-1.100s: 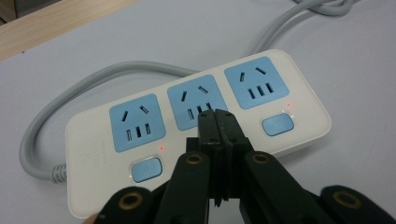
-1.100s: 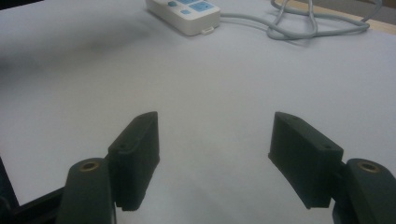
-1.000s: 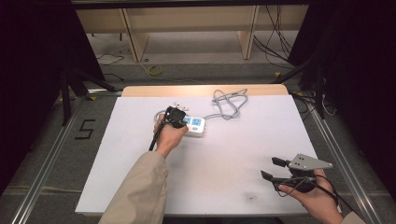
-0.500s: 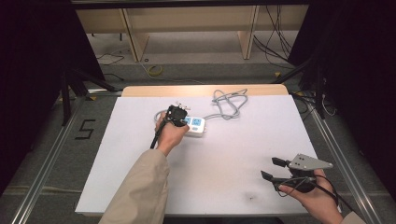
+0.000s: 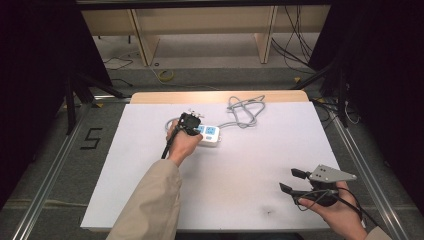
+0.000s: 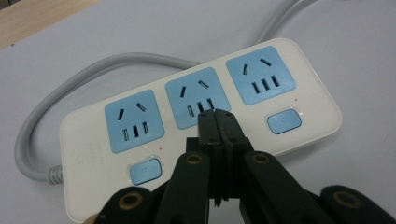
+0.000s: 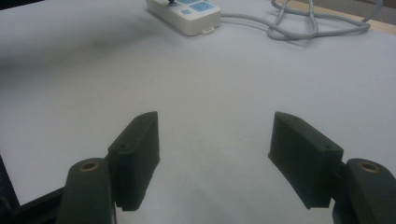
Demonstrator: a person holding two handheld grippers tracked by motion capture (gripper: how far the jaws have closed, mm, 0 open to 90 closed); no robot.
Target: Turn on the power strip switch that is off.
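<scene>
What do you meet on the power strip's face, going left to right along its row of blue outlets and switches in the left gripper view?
Left outlet → left switch → middle outlet → right outlet → right switch.

The left gripper (image 5: 189, 121) sits just above the centre of the high view, its jaws pressed together, held by the left hand (image 5: 183, 143) at the end of a beige-sleeved forearm (image 5: 150, 200) rising from the bottom edge. The right gripper (image 5: 292, 181) lies at lower right, jaws spread wide, in the right hand (image 5: 340, 210).
</scene>
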